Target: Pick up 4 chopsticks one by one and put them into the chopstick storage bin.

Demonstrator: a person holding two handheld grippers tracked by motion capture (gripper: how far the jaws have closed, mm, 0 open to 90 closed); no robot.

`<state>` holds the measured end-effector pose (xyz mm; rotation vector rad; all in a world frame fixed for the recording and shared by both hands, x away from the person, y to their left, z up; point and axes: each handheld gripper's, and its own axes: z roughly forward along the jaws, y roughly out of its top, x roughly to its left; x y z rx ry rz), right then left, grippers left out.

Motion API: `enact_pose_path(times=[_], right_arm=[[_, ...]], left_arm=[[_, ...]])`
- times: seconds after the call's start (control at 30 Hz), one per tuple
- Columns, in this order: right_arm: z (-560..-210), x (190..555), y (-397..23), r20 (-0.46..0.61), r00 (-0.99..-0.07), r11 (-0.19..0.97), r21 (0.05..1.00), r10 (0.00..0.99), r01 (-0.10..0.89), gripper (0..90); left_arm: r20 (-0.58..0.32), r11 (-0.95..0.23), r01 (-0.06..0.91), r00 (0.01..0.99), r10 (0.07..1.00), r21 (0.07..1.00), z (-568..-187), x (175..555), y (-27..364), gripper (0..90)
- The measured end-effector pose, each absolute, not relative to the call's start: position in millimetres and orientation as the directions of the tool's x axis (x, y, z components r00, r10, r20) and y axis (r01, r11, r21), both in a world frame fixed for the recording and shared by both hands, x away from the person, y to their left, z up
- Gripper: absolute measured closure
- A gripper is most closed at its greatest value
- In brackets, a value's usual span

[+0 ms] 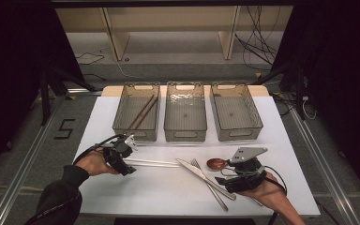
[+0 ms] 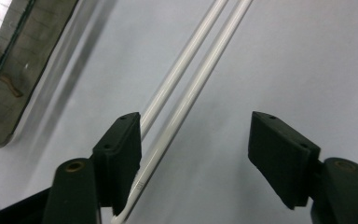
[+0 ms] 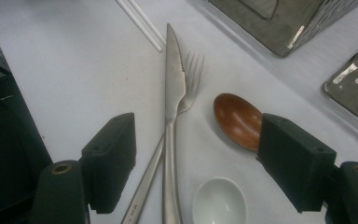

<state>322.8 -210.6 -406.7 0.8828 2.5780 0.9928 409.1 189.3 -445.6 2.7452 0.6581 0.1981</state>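
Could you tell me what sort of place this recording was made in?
Probably a lab data-collection station, not a kitchen: a white table on a metal frame, loose cables on the floor, three identical sorting bins with cutlery laid out.

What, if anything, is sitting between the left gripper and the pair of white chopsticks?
Nothing visible. The left gripper straddles the pair of white chopsticks on the bare white table, jaws open, one jaw right beside them.

The white chopsticks [image 2: 186,88] look like smooth, glossy plastic. The knife [image 3: 172,93] and fork [image 3: 189,84] are brushed metal — softly shiny. The brown spoon [image 3: 238,120] appears polished wood, the white spoon [image 3: 219,201] glazed ceramic, the tabletop [image 3: 65,70] matt white.
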Motion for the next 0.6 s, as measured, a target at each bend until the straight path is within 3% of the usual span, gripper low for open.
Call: enact_pose_path(times=[0.33,0.6], right_arm=[[-407,323,-211,-0.006,-0.791,0.590,0.670,0.612,0.451,29.0],[-408,323,-210,-0.008,-0.793,0.594,0.667,0.609,0.450,29.0]], left_arm=[[0.063,-0.862,0.410,0.892,0.447,0.298,-457,415,187,48.3],[0.071,-0.885,0.384,0.907,0.415,0.262,-463,417,185,53.1]])
